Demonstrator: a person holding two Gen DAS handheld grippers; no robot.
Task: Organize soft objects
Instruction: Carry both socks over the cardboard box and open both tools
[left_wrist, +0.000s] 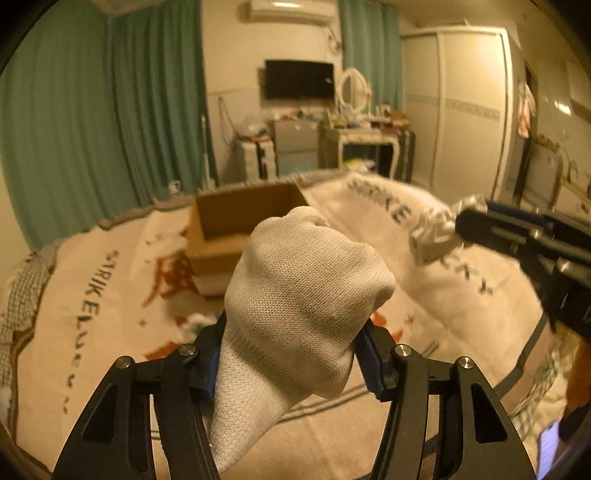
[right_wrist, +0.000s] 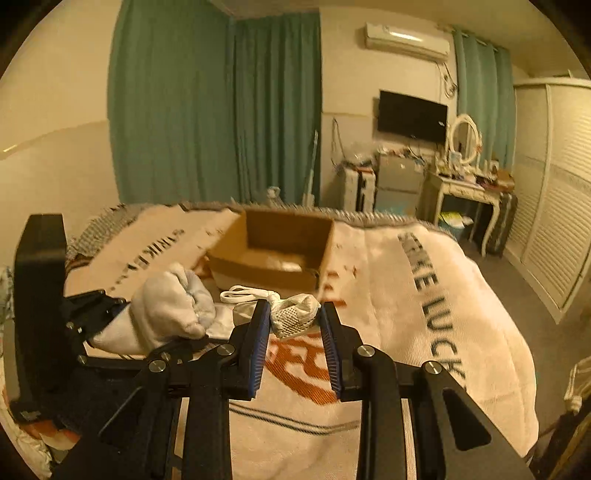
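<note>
My left gripper (left_wrist: 291, 354) is shut on a balled white sock (left_wrist: 303, 295), held above the bed; the sock also shows in the right wrist view (right_wrist: 170, 306). My right gripper (right_wrist: 295, 317) is shut on a small white mesh bundle (right_wrist: 293, 314) with a white loop trailing left; in the left wrist view it shows at the right (left_wrist: 437, 236). An open cardboard box (right_wrist: 273, 251) sits on the bed beyond both grippers, also in the left wrist view (left_wrist: 240, 221). Something pale lies inside it.
The bed is covered by a cream blanket (right_wrist: 388, 295) with dark lettering and orange print. Beyond it stand green curtains (right_wrist: 207, 103), a dressing table (right_wrist: 469, 188), a wall TV (right_wrist: 412, 116) and a white wardrobe (right_wrist: 554, 177).
</note>
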